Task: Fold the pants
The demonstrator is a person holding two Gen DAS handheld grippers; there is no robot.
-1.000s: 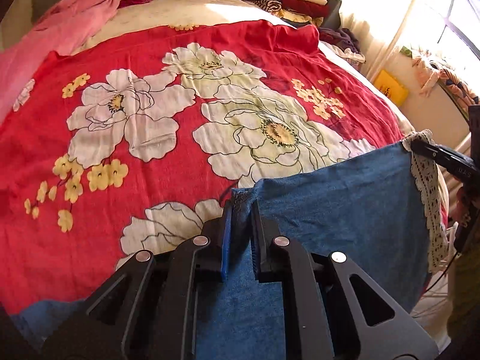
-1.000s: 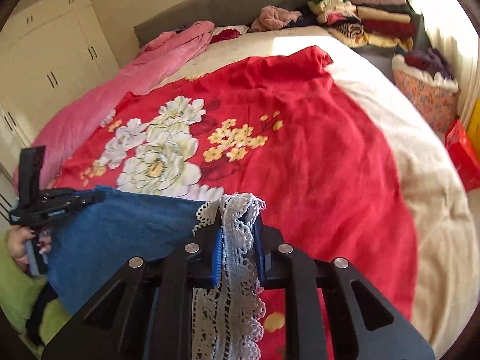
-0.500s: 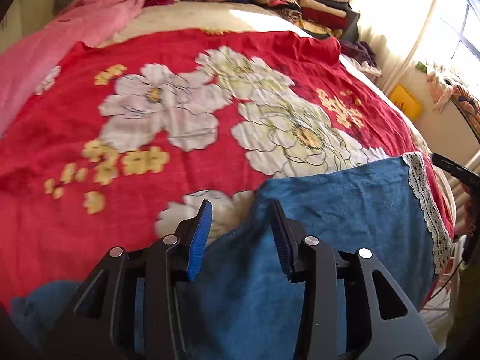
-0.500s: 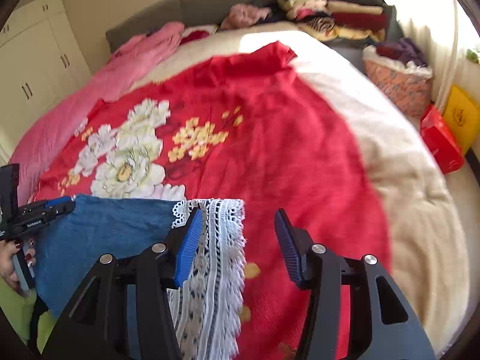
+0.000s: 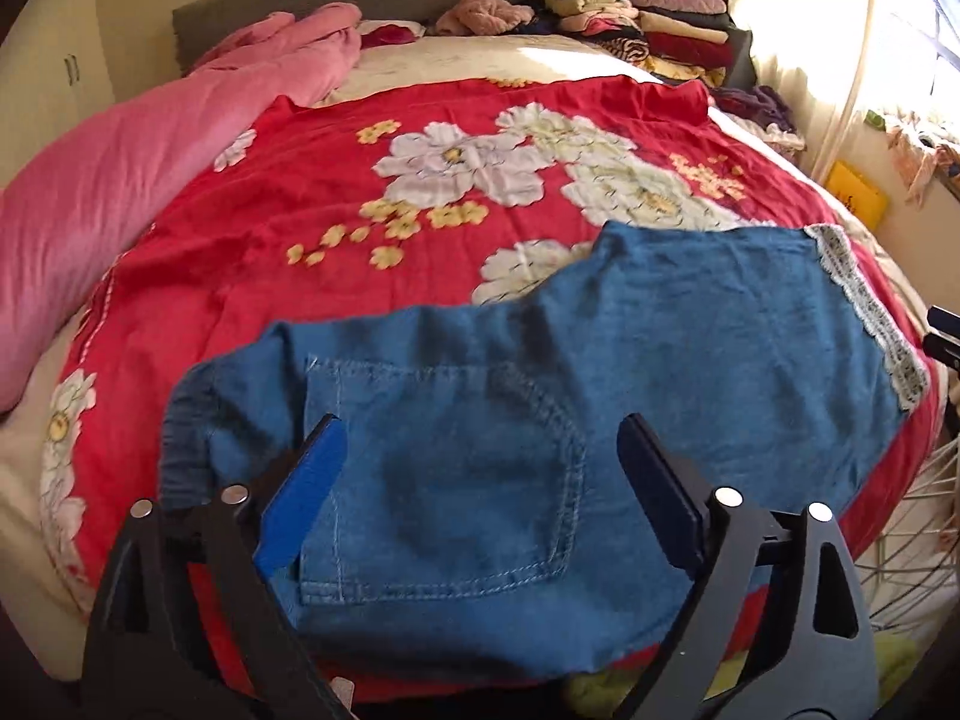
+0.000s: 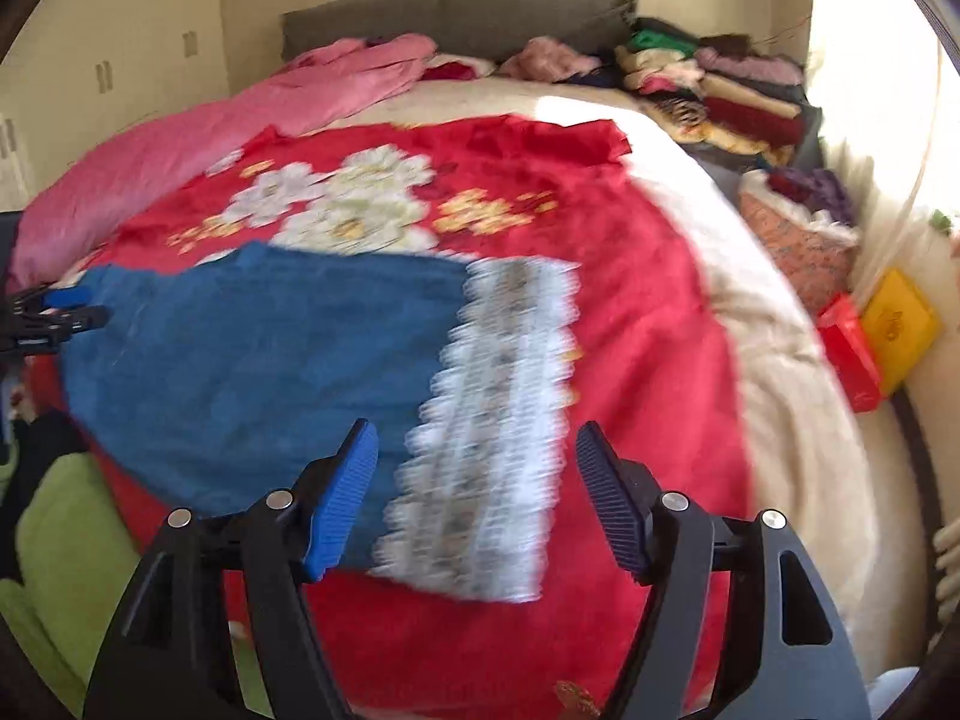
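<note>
A pair of blue denim pants point(image 5: 540, 432) lay spread flat on a red floral bedspread point(image 5: 336, 204) at the near edge of the bed point(image 6: 798, 420), a back pocket point(image 5: 444, 480) facing up and a white lace trim point(image 6: 492, 420) running along the hem on the right. The left hand-held gripper point(image 5: 480, 498) hovered over the pocket end with its jaws spread wide, holding nothing; its blue pads point(image 5: 300, 504) stood on either side of the pocket. The right hand-held gripper point(image 6: 477, 498) was likewise wide open and empty above the lace hem, that view blurred by motion. Whether either gripper touched the fabric could not be told. A rolled pink blanket point(image 5: 120, 180) lay along the bed's left side, and stacks of folded clothes point(image 5: 648, 42) sat by the grey headboard point(image 6: 456, 12). Red and yellow packages point(image 6: 876, 336) rested on the floor beside the bed, with cream cupboards point(image 6: 108, 72) against the far wall.
</note>
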